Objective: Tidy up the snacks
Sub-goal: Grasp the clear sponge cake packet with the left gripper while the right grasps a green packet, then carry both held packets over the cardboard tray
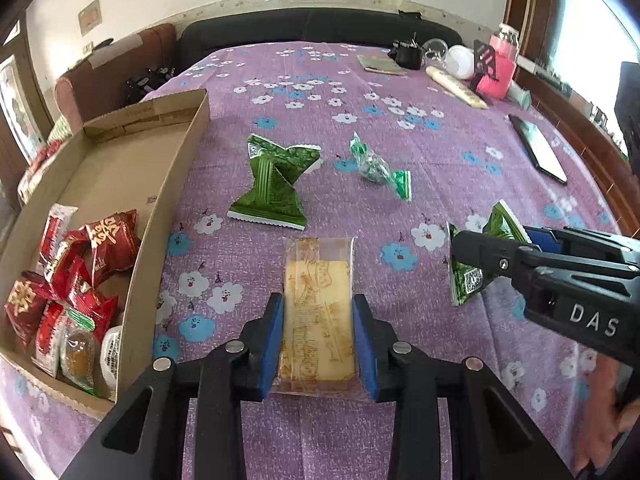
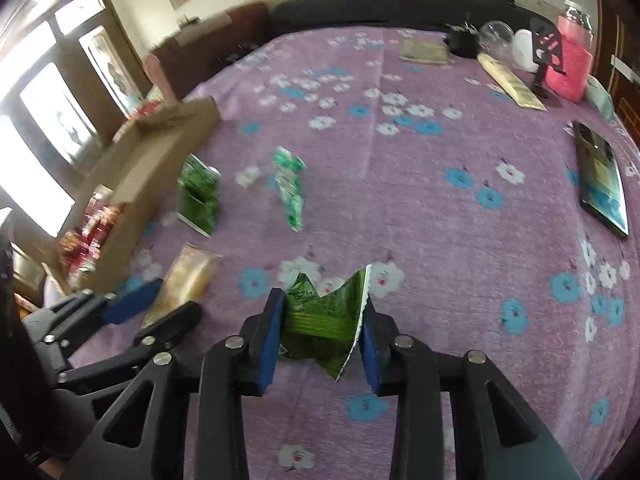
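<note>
Left gripper [image 1: 319, 340] jaws clamp the yellow cake packet [image 1: 318, 320], bottom centre; right gripper [image 2: 323, 340] jaws pinch a green packet [image 2: 326, 318], bottom centre.

The left claw [image 1: 319, 344] grips a yellow wafer pack [image 1: 318, 316]. The right claw [image 1: 466, 250] pinches a green packet [image 1: 468, 280]. Red snacks [image 1: 80, 264] fill the cardboard box [image 1: 160, 184].

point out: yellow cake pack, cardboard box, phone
yellow cake pack [image 1: 318, 300]: left wrist view, middle of the wrapper.
cardboard box [image 1: 176, 172]: left wrist view, its right wall.
phone [image 2: 602, 184]: right wrist view, middle of its back.
</note>
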`<state>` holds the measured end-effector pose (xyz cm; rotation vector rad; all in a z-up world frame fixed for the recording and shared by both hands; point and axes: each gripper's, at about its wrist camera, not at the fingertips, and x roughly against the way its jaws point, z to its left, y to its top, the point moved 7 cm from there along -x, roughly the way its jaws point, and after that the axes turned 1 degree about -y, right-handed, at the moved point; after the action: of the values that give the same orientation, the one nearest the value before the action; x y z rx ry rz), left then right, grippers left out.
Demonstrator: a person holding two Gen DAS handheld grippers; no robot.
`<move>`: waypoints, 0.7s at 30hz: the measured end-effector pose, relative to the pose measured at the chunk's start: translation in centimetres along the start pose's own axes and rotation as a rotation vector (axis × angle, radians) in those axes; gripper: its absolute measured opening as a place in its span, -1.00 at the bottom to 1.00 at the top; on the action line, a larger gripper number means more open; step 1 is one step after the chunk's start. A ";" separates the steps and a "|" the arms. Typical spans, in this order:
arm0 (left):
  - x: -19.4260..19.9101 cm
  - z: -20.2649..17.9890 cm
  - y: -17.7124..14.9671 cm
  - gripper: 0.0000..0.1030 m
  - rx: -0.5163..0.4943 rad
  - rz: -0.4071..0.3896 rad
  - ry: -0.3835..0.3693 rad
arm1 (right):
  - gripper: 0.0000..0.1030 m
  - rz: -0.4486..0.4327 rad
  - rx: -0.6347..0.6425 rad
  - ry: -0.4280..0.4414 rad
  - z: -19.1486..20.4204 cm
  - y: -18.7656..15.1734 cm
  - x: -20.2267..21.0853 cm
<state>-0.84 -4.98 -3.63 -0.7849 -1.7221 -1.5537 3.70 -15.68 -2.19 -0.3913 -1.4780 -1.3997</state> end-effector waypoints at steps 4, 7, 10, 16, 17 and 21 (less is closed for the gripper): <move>0.4 0.3 0.2 -0.32 0.022 -0.019 -0.029 | -0.37 -0.053 -0.029 0.065 0.2 0.7 1.0; 1.1 0.3 0.5 -0.32 0.020 -0.050 -0.027 | -0.37 -0.101 -0.036 0.110 0.7 1.2 1.8; 1.8 0.4 0.8 -0.32 0.017 -0.074 -0.018 | -0.37 -0.128 -0.035 0.130 1.0 1.5 2.4; 2.4 0.9 1.3 -0.32 0.018 -0.102 0.007 | -0.37 -0.155 -0.032 0.155 1.3 1.8 2.8; 2.4 1.0 1.4 -0.32 0.017 -0.106 0.012 | -0.37 -0.161 -0.031 0.159 1.4 1.8 2.9; 3.0 1.3 1.6 -0.32 0.008 -0.138 0.041 | -0.36 -0.180 -0.022 0.173 1.7 1.9 3.3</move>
<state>-1.41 -3.56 -0.29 -0.6366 -1.7834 -1.6412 3.04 -15.00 1.84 -0.1488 -1.3829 -1.5521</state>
